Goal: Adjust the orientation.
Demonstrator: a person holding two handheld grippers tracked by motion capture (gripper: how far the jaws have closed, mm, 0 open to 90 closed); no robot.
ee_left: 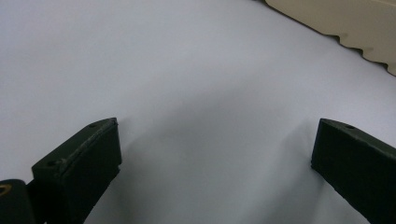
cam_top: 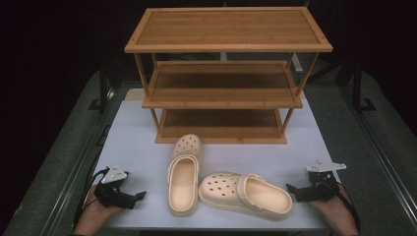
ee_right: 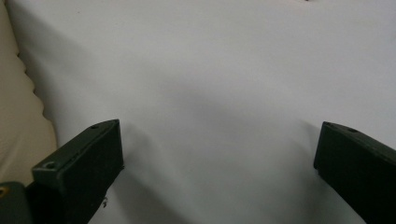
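Observation:
Two cream clogs lie on the white table (cam_top: 133, 132) in front of a three-shelf bamboo rack (cam_top: 226, 29). One clog (cam_top: 184, 174) points its toe at the rack. The other clog (cam_top: 246, 193) lies across the front, toe to the left, touching the first. My left gripper (cam_top: 139, 195) rests low at the front left, open, with bare table between its jaws (ee_left: 215, 135); a clog's sole edge (ee_left: 355, 23) shows ahead of it. My right gripper (cam_top: 291, 189) sits at the front right, just off the second clog's heel, open with nothing between its jaws (ee_right: 219, 135); that clog (ee_right: 16, 112) is at its left.
All three shelves of the rack are bare. The table's front edge runs just below both hands. Grey floor and metal rails flank the table on either side, with darkness behind the rack.

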